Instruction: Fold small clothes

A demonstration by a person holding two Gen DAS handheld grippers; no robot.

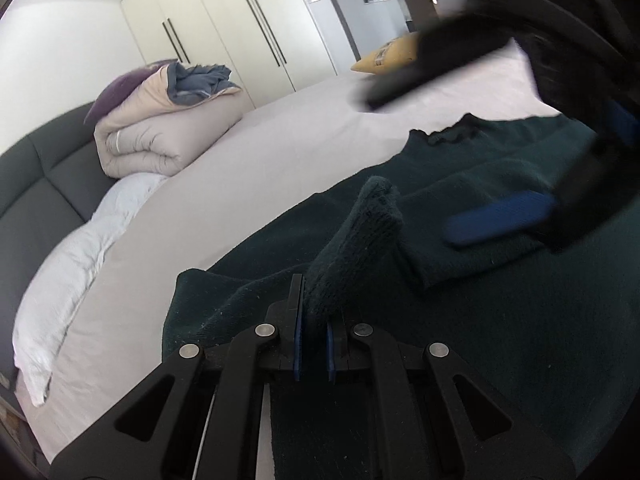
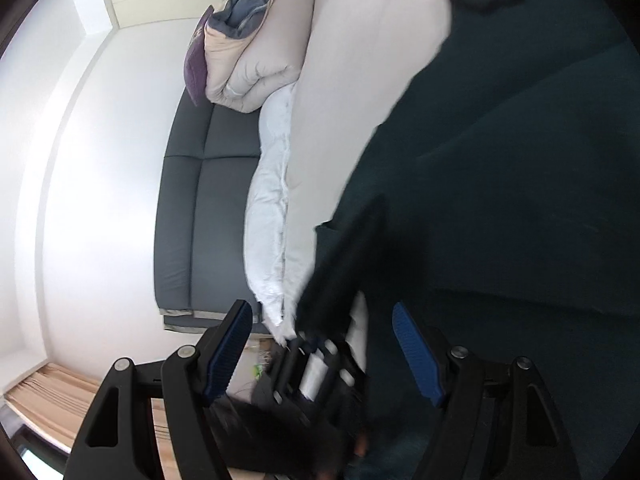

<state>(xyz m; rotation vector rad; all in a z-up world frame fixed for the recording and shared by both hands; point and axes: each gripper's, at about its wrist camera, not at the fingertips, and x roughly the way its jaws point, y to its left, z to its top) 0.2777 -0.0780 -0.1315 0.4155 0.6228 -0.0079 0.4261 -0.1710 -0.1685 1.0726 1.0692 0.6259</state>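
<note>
A dark green knit garment (image 1: 500, 300) lies spread on the bed (image 1: 248, 184). My left gripper (image 1: 314, 336) is shut on a raised fold of the garment (image 1: 356, 236) and holds it up off the rest. My right gripper (image 1: 500, 220), blurred, hovers open over the garment at the upper right of the left wrist view. In the right wrist view the right gripper (image 2: 320, 340) is open and empty, with the garment (image 2: 520, 180) at the right and the left gripper (image 2: 316, 368) blurred between the blue pads.
A folded beige duvet (image 1: 160, 136) with a purple cushion and blue cloth sits at the bed's far left. A white pillow (image 1: 68, 264) lies along the grey headboard (image 1: 28, 184). A yellow cushion (image 1: 388, 56) lies at the far edge. Cream wardrobes (image 1: 240, 20) stand behind.
</note>
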